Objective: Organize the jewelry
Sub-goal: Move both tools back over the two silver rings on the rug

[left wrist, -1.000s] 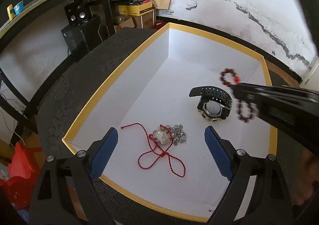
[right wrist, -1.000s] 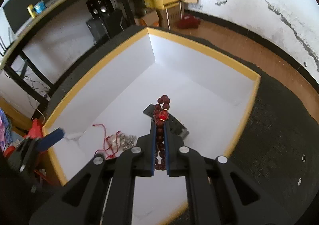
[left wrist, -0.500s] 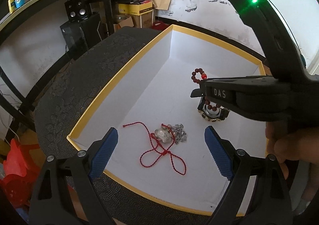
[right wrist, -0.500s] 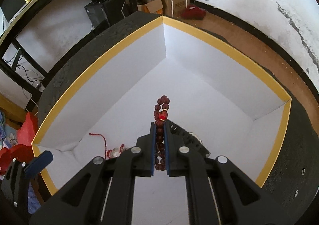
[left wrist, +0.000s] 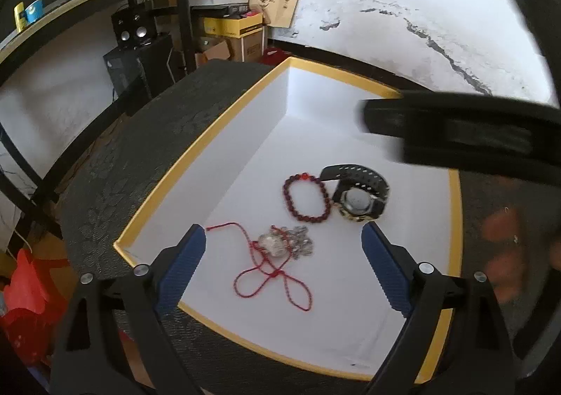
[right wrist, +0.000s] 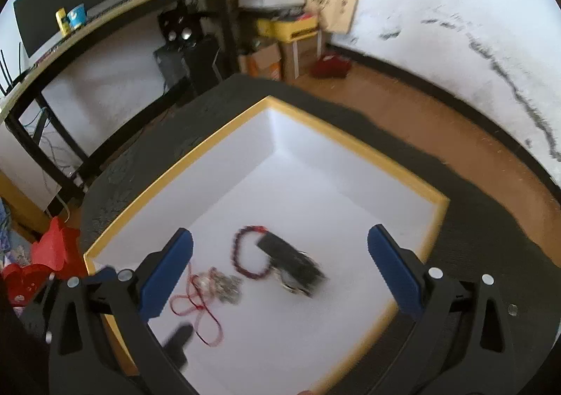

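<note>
Where white box point(left wrist: 350, 90) walls meet: round-beaded bracelet point(left wrist: 306, 198).

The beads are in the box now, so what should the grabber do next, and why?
Probably lift the right gripper away. Its jaws have just opened and hold nothing; the dark red bead bracelet lies on the floor of the white yellow-rimmed box, touching the black wristwatch, near the red cord necklace.

Background: a white wall point(right wrist: 438, 2) with dark cracks and a black baseboard point(right wrist: 420, 79) meets a brown wooden floor point(right wrist: 403, 125). A long desk point(right wrist: 115, 20) on black legs carries clutter; beneath it stand a speaker point(right wrist: 182, 30) and cardboard boxes point(right wrist: 280, 51). A paper bag point(left wrist: 275, 4) leans on the wall.
</note>
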`<state>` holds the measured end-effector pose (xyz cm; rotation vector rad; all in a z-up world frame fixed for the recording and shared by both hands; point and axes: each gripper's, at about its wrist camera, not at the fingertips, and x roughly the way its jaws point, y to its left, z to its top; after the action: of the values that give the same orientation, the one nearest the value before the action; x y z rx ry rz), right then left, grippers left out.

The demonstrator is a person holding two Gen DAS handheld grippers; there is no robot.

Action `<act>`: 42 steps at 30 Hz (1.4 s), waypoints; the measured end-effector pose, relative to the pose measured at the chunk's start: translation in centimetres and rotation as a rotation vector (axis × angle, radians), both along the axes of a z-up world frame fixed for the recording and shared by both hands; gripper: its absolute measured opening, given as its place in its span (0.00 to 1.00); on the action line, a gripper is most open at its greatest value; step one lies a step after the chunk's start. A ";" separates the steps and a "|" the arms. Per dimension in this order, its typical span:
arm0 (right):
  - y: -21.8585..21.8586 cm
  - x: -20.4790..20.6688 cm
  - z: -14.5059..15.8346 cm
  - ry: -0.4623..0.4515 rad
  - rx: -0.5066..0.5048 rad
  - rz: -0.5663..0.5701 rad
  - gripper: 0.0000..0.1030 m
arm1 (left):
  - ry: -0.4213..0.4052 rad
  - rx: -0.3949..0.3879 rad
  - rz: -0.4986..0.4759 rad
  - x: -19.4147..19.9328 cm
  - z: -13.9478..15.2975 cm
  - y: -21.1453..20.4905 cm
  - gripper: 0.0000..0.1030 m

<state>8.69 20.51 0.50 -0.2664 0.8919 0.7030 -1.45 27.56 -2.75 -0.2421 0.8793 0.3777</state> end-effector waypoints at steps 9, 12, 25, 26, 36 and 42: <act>-16.7 -4.4 1.8 -0.112 0.051 -0.247 0.94 | -0.050 0.045 -0.058 1.2 1.4 -4.5 0.86; -23.2 -5.5 0.1 -0.128 0.053 -0.379 0.94 | -0.087 0.071 -0.109 1.8 2.2 -7.9 0.86; -41.0 -7.3 -3.3 -0.068 -0.001 -0.637 0.94 | -0.077 0.094 -0.418 6.9 0.8 -25.5 0.86; -41.9 -7.2 -3.6 -0.057 0.009 -0.653 0.94 | -0.075 0.103 -0.439 7.1 0.6 -26.7 0.86; -44.7 -7.0 -4.7 -0.022 0.027 -0.649 0.94 | -0.036 0.086 -0.508 10.2 -1.3 -32.8 0.86; -45.5 -6.3 -4.8 -0.009 0.036 -0.659 0.94 | -0.037 0.107 -0.537 11.8 -1.6 -34.8 0.86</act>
<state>2.36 -24.98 -4.29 0.0635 0.8888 0.1047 10.31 -7.23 -4.34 0.0894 0.8485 -0.0795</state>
